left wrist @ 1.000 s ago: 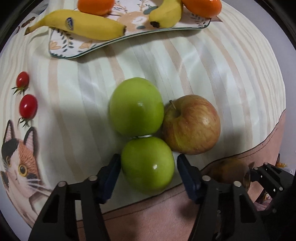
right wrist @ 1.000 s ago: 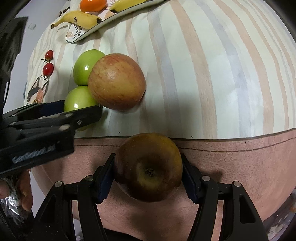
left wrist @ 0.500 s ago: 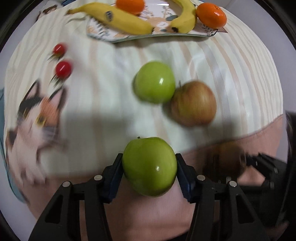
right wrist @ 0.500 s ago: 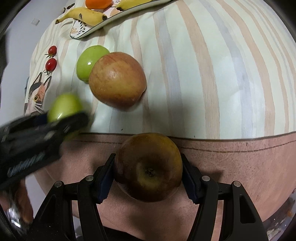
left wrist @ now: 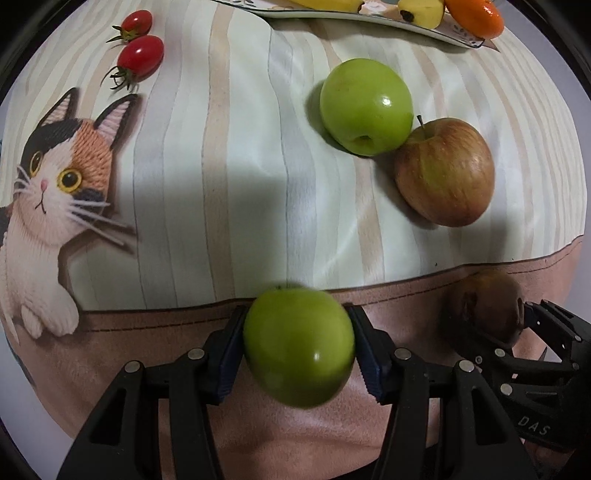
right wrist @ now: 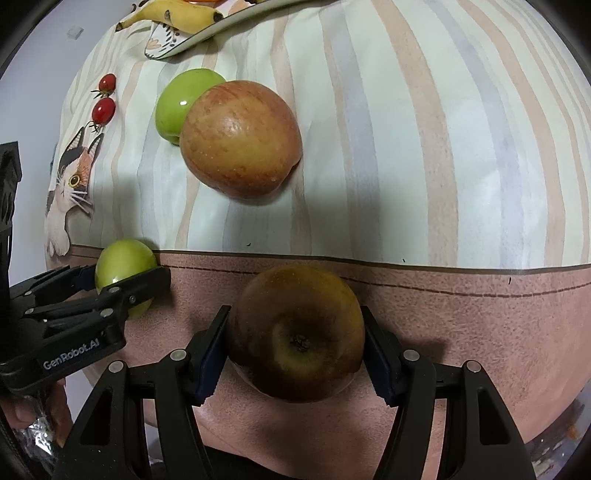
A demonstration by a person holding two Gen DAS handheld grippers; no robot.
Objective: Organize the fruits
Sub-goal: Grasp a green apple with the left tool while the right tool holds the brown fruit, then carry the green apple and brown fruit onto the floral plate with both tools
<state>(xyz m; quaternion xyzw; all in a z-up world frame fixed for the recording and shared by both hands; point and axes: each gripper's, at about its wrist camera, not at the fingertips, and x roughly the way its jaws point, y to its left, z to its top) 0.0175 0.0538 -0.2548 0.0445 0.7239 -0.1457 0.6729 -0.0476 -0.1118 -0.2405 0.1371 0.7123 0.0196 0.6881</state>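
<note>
My left gripper point(left wrist: 299, 343) is shut on a green apple point(left wrist: 299, 345) and holds it over the cloth's brown front border; it also shows in the right wrist view point(right wrist: 123, 271). My right gripper point(right wrist: 295, 336) is shut on a dark brown-red apple point(right wrist: 295, 332), seen at the right in the left wrist view point(left wrist: 487, 304). A second green apple point(left wrist: 365, 105) and a red-yellow apple point(left wrist: 445, 171) lie touching on the striped cloth point(left wrist: 240, 166), beyond both grippers.
A patterned plate point(left wrist: 424, 31) at the far edge holds bananas point(right wrist: 173, 14) and an orange fruit point(left wrist: 476, 16). Two cherry tomatoes point(left wrist: 142, 55) lie at the far left, above a printed cat point(left wrist: 55, 177). The cloth's front edge drops off just below the grippers.
My left gripper closed on the near green apple, lifted it and drew it back toward the front border and leftward. The right gripper with its apple stayed still.
</note>
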